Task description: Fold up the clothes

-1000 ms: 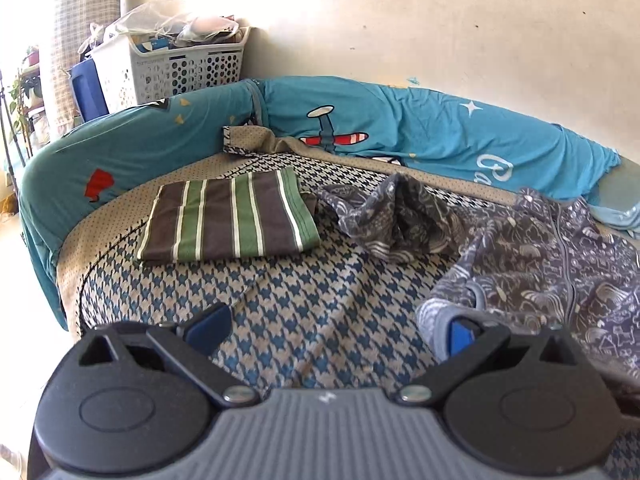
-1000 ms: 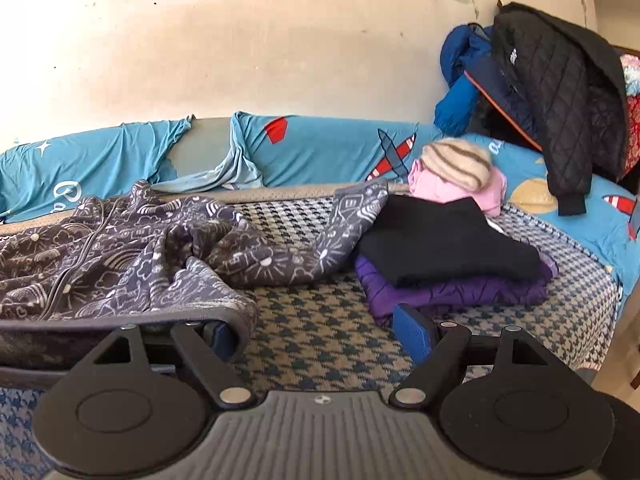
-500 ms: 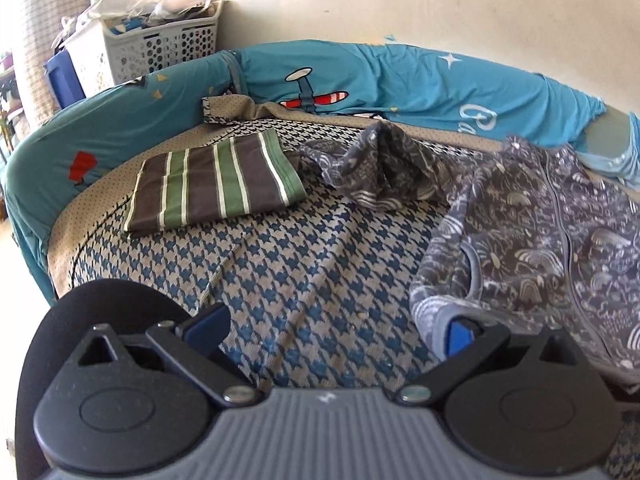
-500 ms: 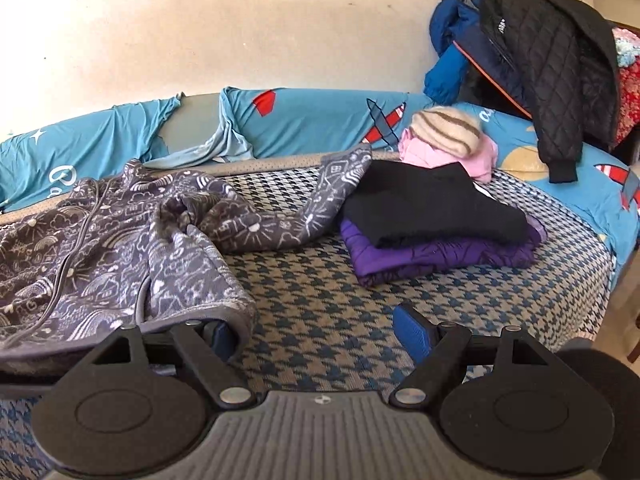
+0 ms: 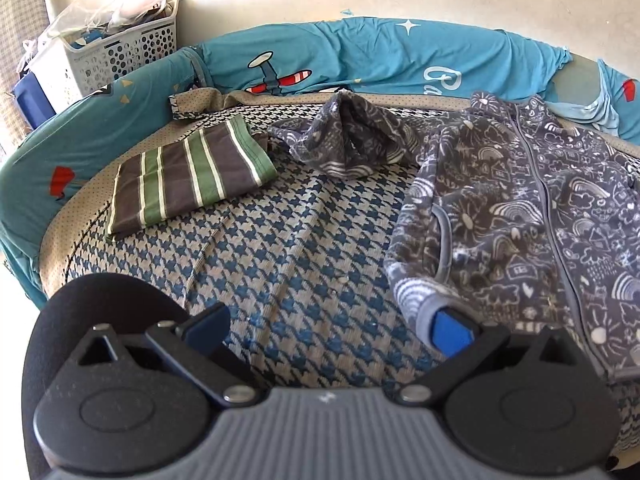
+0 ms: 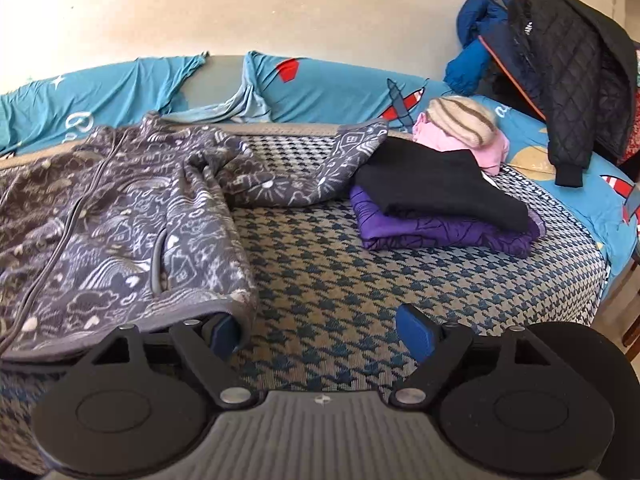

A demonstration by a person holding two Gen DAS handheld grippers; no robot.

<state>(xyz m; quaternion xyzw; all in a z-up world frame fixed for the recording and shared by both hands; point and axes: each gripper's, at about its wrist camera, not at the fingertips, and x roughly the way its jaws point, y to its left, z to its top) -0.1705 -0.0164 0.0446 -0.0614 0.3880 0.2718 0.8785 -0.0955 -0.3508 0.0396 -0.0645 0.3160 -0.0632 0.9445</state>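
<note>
Grey fleece makes up the zip-front jacket (image 5: 520, 216) printed with white doodles, which lies spread front-up on the blue-and-beige houndstooth cushion (image 5: 288, 248) of the seat, its hem toward both cameras. Left of the jacket's body, one sleeve (image 5: 352, 144) lies crumpled in a heap; right of the body, the other sleeve (image 6: 320, 176) stretches out until its cuff touches a stack of folded clothes, black on purple (image 6: 440, 204). Behind that stack sit a pink garment (image 6: 472, 148) and a striped beige knit hat (image 6: 460, 120).

Beyond the crumpled sleeve, further left of the jacket, rests a folded brown cloth with green and white stripes (image 5: 188, 176). Behind the jacket runs the teal seat-back cover with aeroplane prints (image 5: 360, 56).

Left gripper (image 5: 328, 324): spread wide, its right blue pad against the jacket's left hem corner, its left pad over bare cushion, gripping nothing. Right gripper (image 6: 320, 334): likewise spread, its left pad tucked at the jacket's right hem corner, the other pad over the cushion.

A white perforated plastic basket (image 5: 108, 56) stands far left of the jacket; a black quilted coat (image 6: 568, 92) hangs far right.
</note>
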